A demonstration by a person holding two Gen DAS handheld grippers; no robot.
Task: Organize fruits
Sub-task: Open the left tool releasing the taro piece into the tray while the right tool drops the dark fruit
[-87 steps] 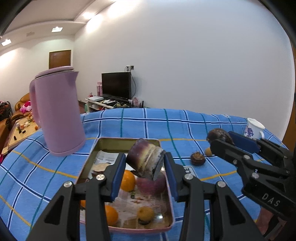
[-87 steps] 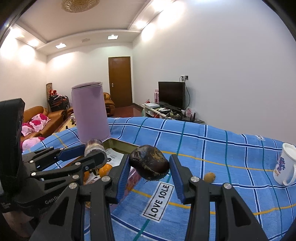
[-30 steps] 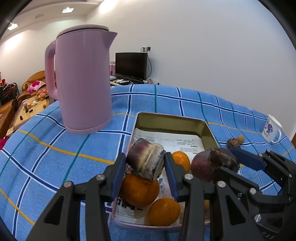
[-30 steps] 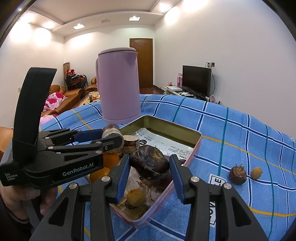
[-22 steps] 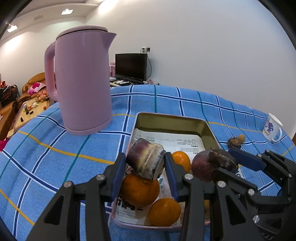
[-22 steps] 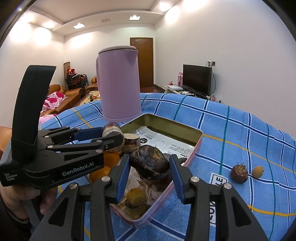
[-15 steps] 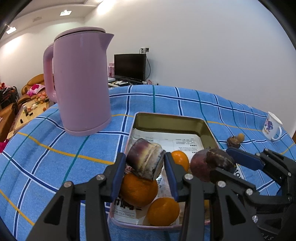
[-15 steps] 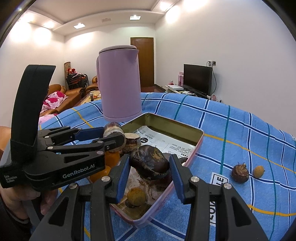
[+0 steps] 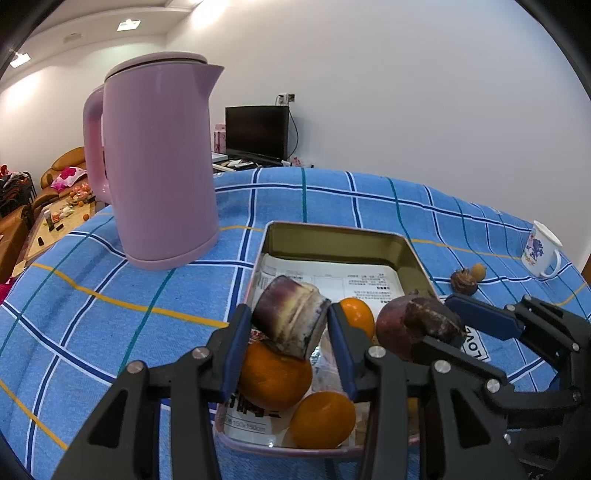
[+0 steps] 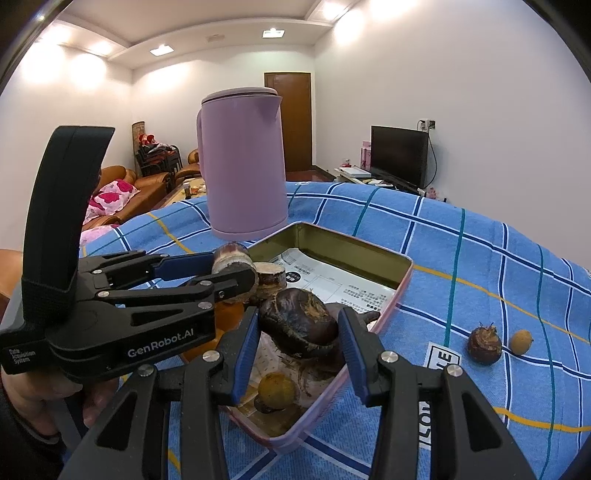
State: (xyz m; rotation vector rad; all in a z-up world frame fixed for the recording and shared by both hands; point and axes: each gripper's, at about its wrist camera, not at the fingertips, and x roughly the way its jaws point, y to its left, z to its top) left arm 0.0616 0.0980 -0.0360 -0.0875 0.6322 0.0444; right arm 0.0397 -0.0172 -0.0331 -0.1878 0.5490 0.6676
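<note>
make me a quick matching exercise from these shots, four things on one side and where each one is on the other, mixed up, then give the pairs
Things:
1. sugarcane piece
2. dark water chestnut
3. kettle
4. mug

Places:
A. on the cloth, left of the tin
B. far right on the cloth
C. in the left gripper
D. in the right gripper

Pairs: 1-C, 2-D, 3-A, 4-B

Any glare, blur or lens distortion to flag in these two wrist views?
Left wrist view: sharp, strong fisheye bending of the checked cloth, black corner vignette, ceiling lights mildly blown. Right wrist view: sharp too, brighter ceiling lights flaring on the walls, same curvature.
</note>
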